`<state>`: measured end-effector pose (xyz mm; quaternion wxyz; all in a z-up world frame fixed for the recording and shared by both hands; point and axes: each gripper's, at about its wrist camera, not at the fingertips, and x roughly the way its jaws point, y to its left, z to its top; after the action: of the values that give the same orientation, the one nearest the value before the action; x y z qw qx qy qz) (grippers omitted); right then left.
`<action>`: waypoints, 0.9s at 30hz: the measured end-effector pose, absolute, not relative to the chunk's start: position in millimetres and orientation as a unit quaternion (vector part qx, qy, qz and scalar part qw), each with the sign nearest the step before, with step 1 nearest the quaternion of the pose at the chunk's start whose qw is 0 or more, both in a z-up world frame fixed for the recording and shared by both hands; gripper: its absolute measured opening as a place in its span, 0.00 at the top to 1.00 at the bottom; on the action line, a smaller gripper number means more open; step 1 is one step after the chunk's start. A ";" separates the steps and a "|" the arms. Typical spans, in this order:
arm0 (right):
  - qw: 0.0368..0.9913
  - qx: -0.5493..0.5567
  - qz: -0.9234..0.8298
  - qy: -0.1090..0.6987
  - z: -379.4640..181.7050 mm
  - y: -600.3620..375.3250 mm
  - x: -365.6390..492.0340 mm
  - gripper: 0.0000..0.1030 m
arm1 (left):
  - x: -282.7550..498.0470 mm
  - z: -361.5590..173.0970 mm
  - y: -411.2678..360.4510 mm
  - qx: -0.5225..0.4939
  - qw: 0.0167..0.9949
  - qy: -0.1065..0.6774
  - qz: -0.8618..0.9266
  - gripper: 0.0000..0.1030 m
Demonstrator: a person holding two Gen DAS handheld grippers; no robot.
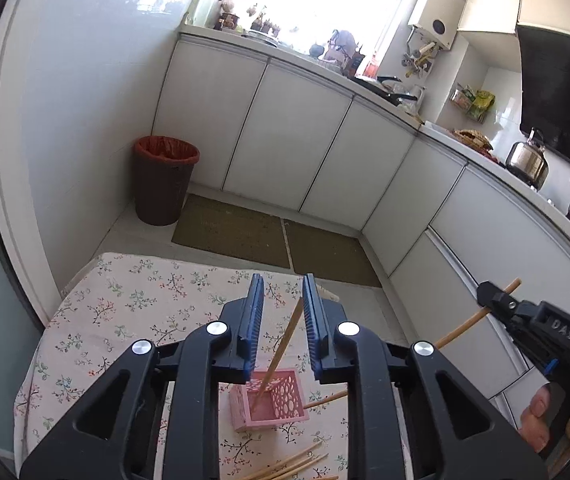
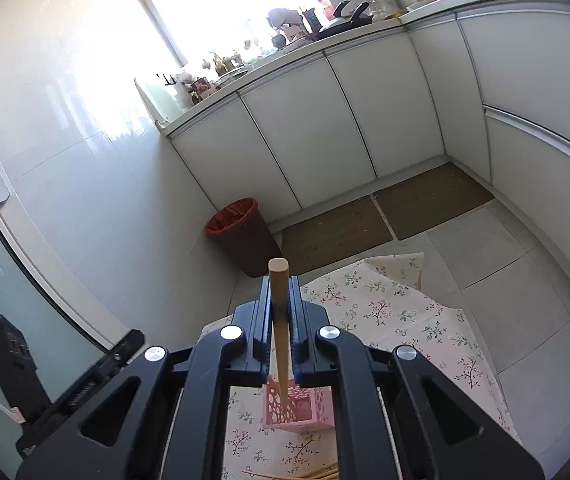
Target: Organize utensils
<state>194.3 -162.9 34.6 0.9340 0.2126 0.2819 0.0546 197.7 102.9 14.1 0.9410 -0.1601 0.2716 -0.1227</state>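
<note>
One chopstick in the box, one on its way.

Left wrist view: the left gripper [image 1: 283, 312] hangs open and empty above the pink box [image 1: 271, 400], where one chopstick [image 1: 281, 350] already leans; loose chopsticks [image 1: 289, 466] wait on the tablecloth [image 1: 125, 304].
Right wrist view: the right gripper [image 2: 279, 312] clamps a held chopstick [image 2: 279, 320] over the box, not yet released.

Your right gripper [image 2: 279, 312] is matt black plastic with shiny metal bolts, its jaws lined with ribbed blue pads, and the left gripper [image 1: 283, 312] looks the same. The chopstick [image 2: 279, 320] you hold is smooth, pale wood. The pink basket [image 1: 281, 400] looks like matt perforated plastic. The table [image 1: 125, 304] wears a floral cloth. The cabinets [image 1: 285, 140] are glossy white, and the kettle [image 1: 527, 158] is polished metal.
</note>
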 end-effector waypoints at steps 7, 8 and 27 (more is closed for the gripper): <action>0.939 0.168 0.057 0.294 23.1 -133.6 214.2 0.93 | 172.1 44.5 139.2 -0.206 0.949 0.219 -0.096 0.64; 0.939 0.162 0.056 0.297 19.5 -129.9 217.3 0.93 | 170.8 45.7 142.9 -0.212 0.948 0.216 -0.095 0.63; 0.953 0.095 -0.031 0.284 -1.7 -106.0 195.0 0.36 | 183.3 6.6 123.5 -0.136 0.940 0.308 -0.062 0.34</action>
<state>195.0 -106.0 -1.7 0.9534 0.0953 0.2844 -0.0315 183.3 123.5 6.6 0.9398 -0.1358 0.3075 -0.0620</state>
